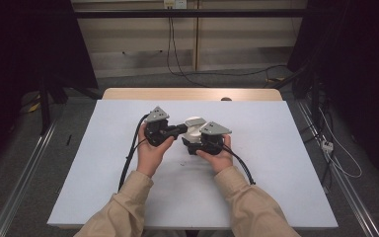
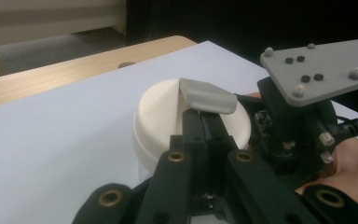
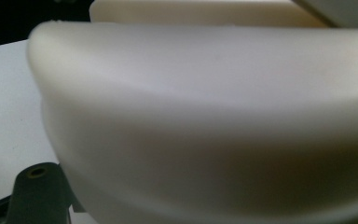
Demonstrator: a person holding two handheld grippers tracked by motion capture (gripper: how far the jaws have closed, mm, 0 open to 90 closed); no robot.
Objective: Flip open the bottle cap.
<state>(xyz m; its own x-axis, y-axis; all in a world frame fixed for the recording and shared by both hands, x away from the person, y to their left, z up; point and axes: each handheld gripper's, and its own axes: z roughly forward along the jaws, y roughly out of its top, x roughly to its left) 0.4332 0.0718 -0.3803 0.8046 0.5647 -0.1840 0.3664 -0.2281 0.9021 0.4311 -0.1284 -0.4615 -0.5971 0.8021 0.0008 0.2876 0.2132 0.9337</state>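
Work surface: a pale blue-white sheet (image 1: 256, 163) covers a light wooden table (image 1: 192, 94), whose bare far edge shows beyond the sheet.
Room: grey floor, cream wall panels at the back, black cables trailing down them, dark curtains on both sides, metal rails along the floor.
Container: a round cream lidded container (image 1: 193, 127) stands mid-sheet, between the two grippers; a grey tab (image 2: 208, 95) sticks up from its lid.
Left gripper: left gripper (image 1: 179, 129) points across at the lid, jaws pressed together, their tips at the grey tab; a pinch on the tab cannot be confirmed.
Right gripper: right gripper (image 1: 196, 143) sits hard against the container's near side, jaws drawn in narrow; their view is blurred cream wall, so a grip cannot be confirmed.
Person: tan sleeves (image 1: 128, 207), both hands on the grippers.
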